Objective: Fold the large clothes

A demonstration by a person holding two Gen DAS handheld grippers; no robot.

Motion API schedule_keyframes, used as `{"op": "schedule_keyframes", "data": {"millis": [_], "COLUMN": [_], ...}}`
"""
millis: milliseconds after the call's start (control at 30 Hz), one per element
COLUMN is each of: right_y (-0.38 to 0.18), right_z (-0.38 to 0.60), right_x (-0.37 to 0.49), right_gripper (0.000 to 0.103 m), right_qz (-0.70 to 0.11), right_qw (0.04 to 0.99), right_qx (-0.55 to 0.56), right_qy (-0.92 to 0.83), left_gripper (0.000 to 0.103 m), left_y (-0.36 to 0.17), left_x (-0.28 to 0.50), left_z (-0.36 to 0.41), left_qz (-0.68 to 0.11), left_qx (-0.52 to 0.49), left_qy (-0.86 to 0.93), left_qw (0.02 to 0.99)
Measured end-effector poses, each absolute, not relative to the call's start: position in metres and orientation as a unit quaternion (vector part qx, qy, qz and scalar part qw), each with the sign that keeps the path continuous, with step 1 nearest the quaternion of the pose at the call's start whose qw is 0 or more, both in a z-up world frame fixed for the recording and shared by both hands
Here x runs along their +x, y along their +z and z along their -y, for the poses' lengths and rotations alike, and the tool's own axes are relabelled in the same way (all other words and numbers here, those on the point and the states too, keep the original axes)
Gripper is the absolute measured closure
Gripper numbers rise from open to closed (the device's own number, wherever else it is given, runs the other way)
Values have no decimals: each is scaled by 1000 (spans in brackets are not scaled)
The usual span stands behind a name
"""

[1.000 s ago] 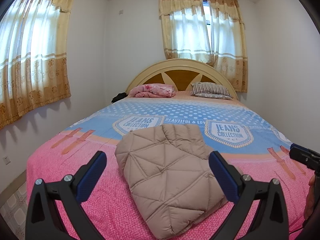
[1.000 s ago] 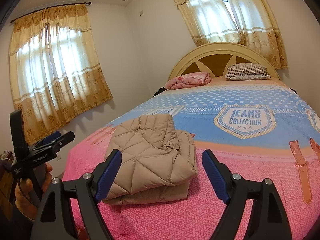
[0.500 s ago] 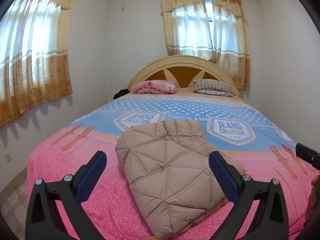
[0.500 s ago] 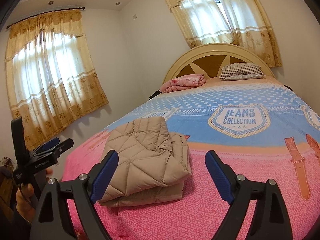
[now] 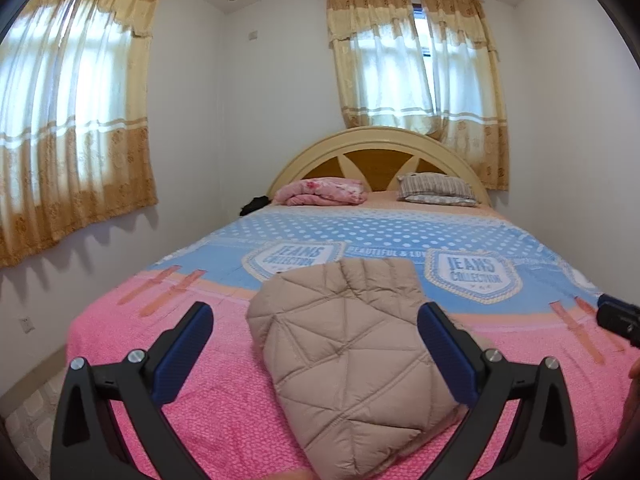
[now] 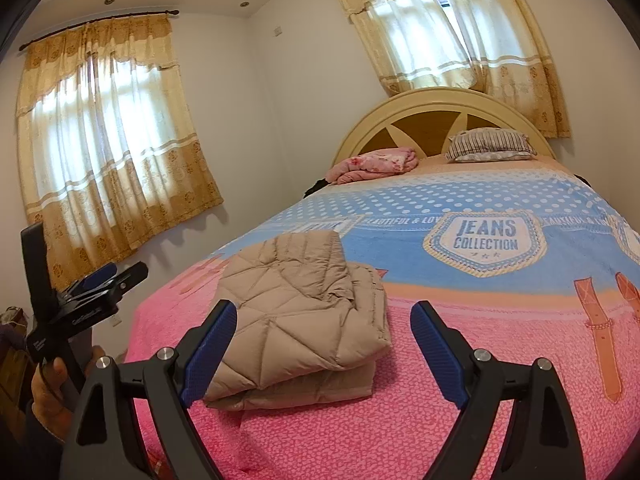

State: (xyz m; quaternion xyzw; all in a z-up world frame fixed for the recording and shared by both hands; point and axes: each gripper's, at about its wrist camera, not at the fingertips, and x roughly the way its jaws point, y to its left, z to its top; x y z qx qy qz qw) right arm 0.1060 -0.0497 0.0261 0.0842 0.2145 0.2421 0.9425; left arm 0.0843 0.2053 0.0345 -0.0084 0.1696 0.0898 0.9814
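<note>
We see the quilted jacket [image 5: 352, 344] folded into a bundle on the pink end of the bed [image 5: 224, 412]. Left gripper [image 5: 314, 350] and right gripper [image 6: 324, 346], both released and empty, have drawn back slightly from it. Fold looks finished.

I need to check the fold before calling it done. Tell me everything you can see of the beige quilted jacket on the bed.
The beige quilted jacket is puffy, stitched in diamond and straight channels, and looks like soft padded fabric. It is folded into a compact, roughly rectangular bundle of stacked layers, whose edges show in the right wrist view. It lies flat on the pink part of the bedspread, near the foot of the bed. Only the bedspread touches it; neither gripper does.
</note>
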Motion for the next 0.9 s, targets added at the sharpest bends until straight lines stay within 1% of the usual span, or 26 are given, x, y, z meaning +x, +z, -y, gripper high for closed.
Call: {"op": "schedule_keyframes", "data": {"millis": [900], "right_y": [23], "right_z": [49], "right_x": [104], "right_gripper": [14], "right_qz": [-214], "right_qw": [942], "right_qx": [85], "right_qy": [245], "left_gripper": [0], "left_y": [37], "left_x": [82], "left_z": [-210], "left_qz": [-168], "left_qx": [-19], "left_qy": [93], "left_qw": [981]}}
